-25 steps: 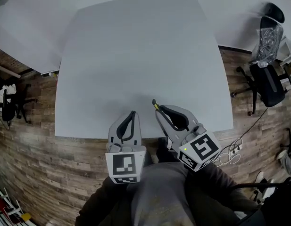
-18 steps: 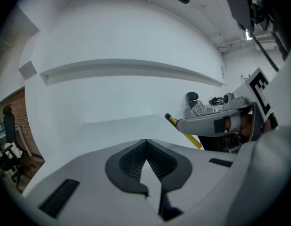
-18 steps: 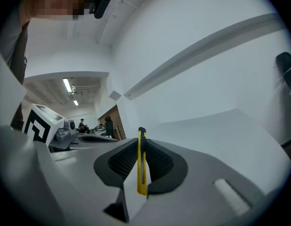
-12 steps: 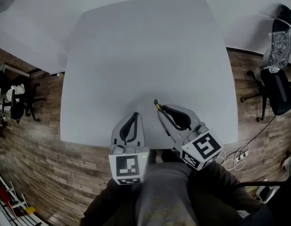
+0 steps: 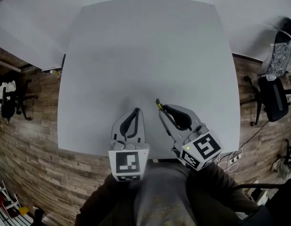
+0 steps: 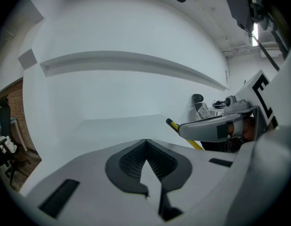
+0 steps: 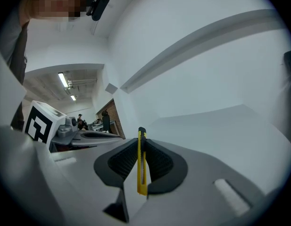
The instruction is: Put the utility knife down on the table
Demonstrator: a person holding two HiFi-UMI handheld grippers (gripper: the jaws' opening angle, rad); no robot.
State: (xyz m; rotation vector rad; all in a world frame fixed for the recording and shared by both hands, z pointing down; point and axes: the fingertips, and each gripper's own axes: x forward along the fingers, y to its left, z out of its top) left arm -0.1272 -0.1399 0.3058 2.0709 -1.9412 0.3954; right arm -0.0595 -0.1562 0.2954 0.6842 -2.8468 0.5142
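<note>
A slim yellow and black utility knife (image 7: 142, 163) is clamped between the pads of my right gripper (image 7: 141, 150), its tip sticking out past the jaws. In the head view the right gripper (image 5: 162, 109) hovers over the near part of the white table (image 5: 145, 55), the knife (image 5: 158, 103) pointing away from me. My left gripper (image 5: 135, 112) is beside it on the left, jaws closed together with nothing between them. From the left gripper view, the left gripper (image 6: 146, 142) shows shut pads, and the knife (image 6: 183, 133) with the right gripper appears at right.
The white table reaches to a white wall. Wood floor surrounds it, with office chairs (image 5: 272, 86) at right and another chair (image 5: 8, 100) at left. Cables (image 5: 232, 157) lie on the floor near the table's right corner. My torso (image 5: 159, 197) is at the near edge.
Both grippers hold almost the same pose over the near table edge. The head camera has shifted slightly, so the table sits a little differently in view.
</note>
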